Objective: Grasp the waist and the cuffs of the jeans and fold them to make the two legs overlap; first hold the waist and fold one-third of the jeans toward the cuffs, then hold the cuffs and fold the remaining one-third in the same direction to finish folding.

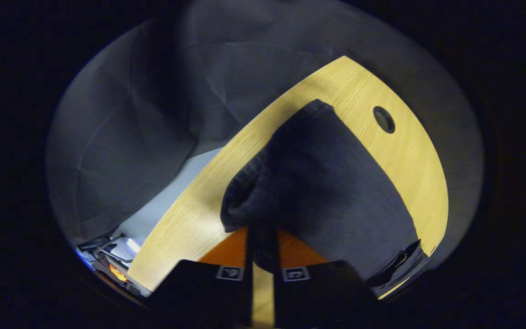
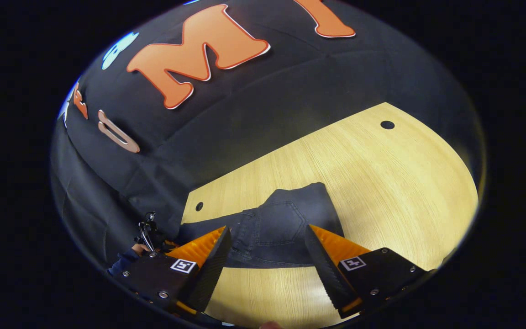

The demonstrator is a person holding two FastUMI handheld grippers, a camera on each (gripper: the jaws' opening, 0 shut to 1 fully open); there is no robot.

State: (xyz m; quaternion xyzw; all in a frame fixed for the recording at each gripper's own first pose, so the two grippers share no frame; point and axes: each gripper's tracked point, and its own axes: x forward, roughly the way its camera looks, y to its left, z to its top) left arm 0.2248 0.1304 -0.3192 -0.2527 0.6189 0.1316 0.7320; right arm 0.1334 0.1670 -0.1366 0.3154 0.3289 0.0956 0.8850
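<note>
In the left gripper view the jeans (image 1: 318,183) cover the left gripper (image 1: 263,249) fingertips, so where the cloth sits between them cannot be made out; the clutter at the lower left (image 1: 107,256) is too small and blurred to name; in the right gripper view the right gripper (image 2: 267,256) fingers hide the jeans' (image 2: 276,224) near corners, and the other gripper (image 2: 149,235) is too small to read.

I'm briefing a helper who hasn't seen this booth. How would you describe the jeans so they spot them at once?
Start at the light wooden table in front of the black cloth wall. The jeans lie on it, between the two small round holes in the tabletop. They are the only dark, soft thing on the pale wood, with a stitched back pocket facing up.
</note>
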